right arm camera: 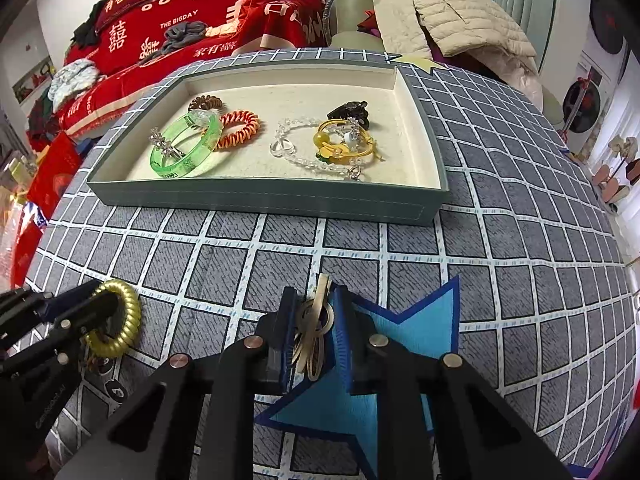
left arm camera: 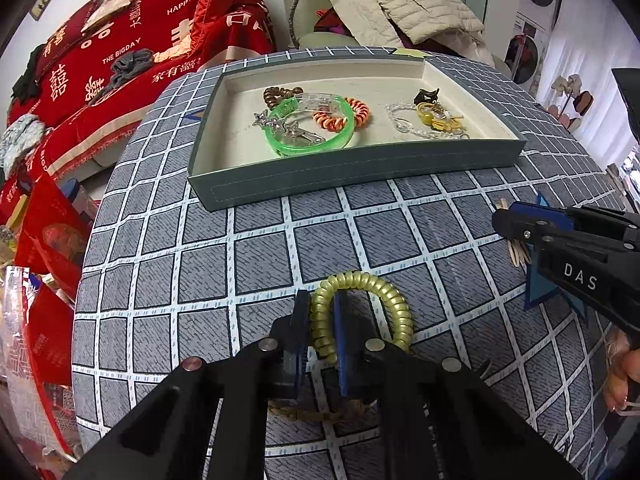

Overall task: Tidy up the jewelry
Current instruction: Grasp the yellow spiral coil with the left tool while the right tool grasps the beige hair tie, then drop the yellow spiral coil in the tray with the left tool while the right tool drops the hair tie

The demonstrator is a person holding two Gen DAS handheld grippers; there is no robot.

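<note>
Grid-patterned cloth covers the table (left arm camera: 240, 240). On it, the left gripper (left arm camera: 322, 324) pinches one side of a gold coil band (left arm camera: 384, 300) between its fingers. The right gripper (right arm camera: 316, 320) clamps a beige hair clip (right arm camera: 316, 320) over a blue star (right arm camera: 412, 320). Beyond both sits the tray (right arm camera: 280, 204), holding a green bangle (right arm camera: 188, 148), an orange coil (right arm camera: 240, 128) and a bead chain (right arm camera: 308, 160).

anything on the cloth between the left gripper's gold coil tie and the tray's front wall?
Nothing: between the gold coil tie and the tray, the left wrist view shows only bare checked tablecloth; the right wrist view agrees.
</note>
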